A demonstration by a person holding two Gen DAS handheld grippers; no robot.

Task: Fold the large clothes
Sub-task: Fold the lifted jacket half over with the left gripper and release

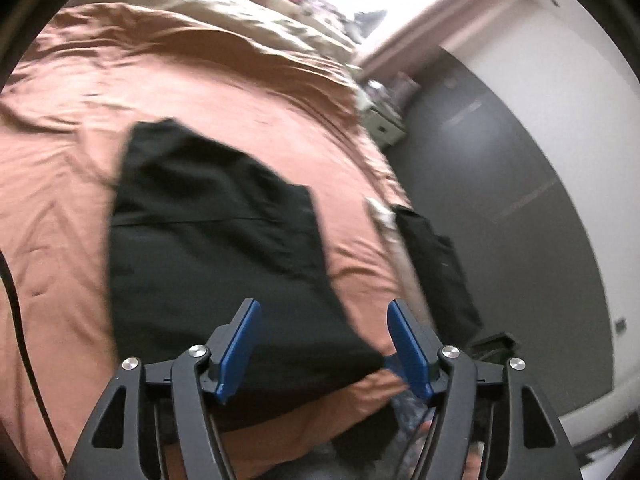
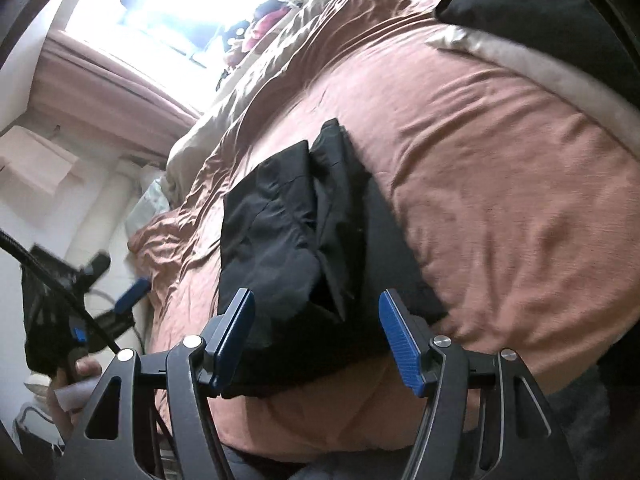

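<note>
A black garment (image 1: 208,232) lies folded into a rough rectangle on the rust-brown bedspread (image 1: 72,152). It also shows in the right wrist view (image 2: 296,232), with one flap folded over its middle. My left gripper (image 1: 320,344) is open and empty above the garment's near edge. My right gripper (image 2: 316,336) is open and empty above the garment's near end. The left gripper (image 2: 100,304) also shows at the left of the right wrist view, held in a hand.
A second black cloth (image 1: 436,264) hangs over the bed's right edge. Another dark cloth (image 2: 540,16) lies at the far right corner. A beige duvet (image 1: 224,4) and pillows lie at the head. Grey floor (image 1: 520,208) runs beside the bed, with a bedside unit (image 1: 384,120).
</note>
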